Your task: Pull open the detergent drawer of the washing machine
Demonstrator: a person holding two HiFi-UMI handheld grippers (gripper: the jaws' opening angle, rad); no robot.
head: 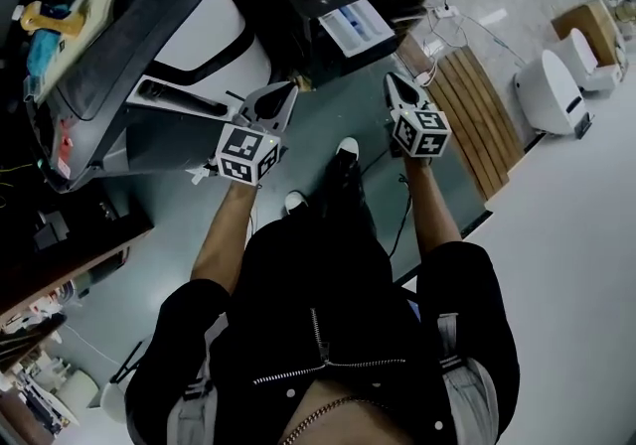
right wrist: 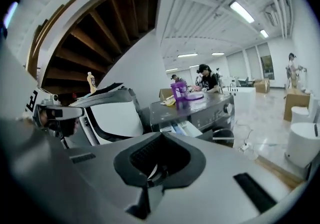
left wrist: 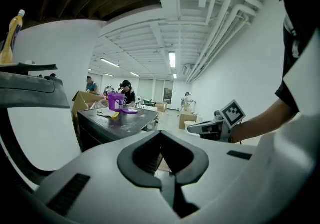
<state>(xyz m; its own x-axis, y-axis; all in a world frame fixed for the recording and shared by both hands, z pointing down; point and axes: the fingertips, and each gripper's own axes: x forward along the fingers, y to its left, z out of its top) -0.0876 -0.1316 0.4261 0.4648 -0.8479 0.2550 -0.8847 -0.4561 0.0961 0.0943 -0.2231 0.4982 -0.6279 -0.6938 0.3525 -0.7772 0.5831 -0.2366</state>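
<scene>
My left gripper (head: 286, 90) has its two fingers pressed together, and nothing is between them. My right gripper (head: 394, 80) is the same: fingers together, holding nothing. Neither one touches anything. They hang side by side in the air above the green floor (head: 328, 120).

The detergent drawer (right wrist: 183, 128) sticks out past the front edge of the dark washing machine (right wrist: 202, 109). I can see white and blue parts inside it. It is ahead of both grippers, and they are well away from it.

There is open floor between my grippers and the washer. On my left is a white machine (head: 199, 31) with its lid lifted. On my right is a wooden pallet (head: 479, 115).

I count two grippers, one drawer and one purple cup (right wrist: 179, 90) on top of the washer. I also count one pallet and two white round bins (head: 549, 90) past it.
</scene>
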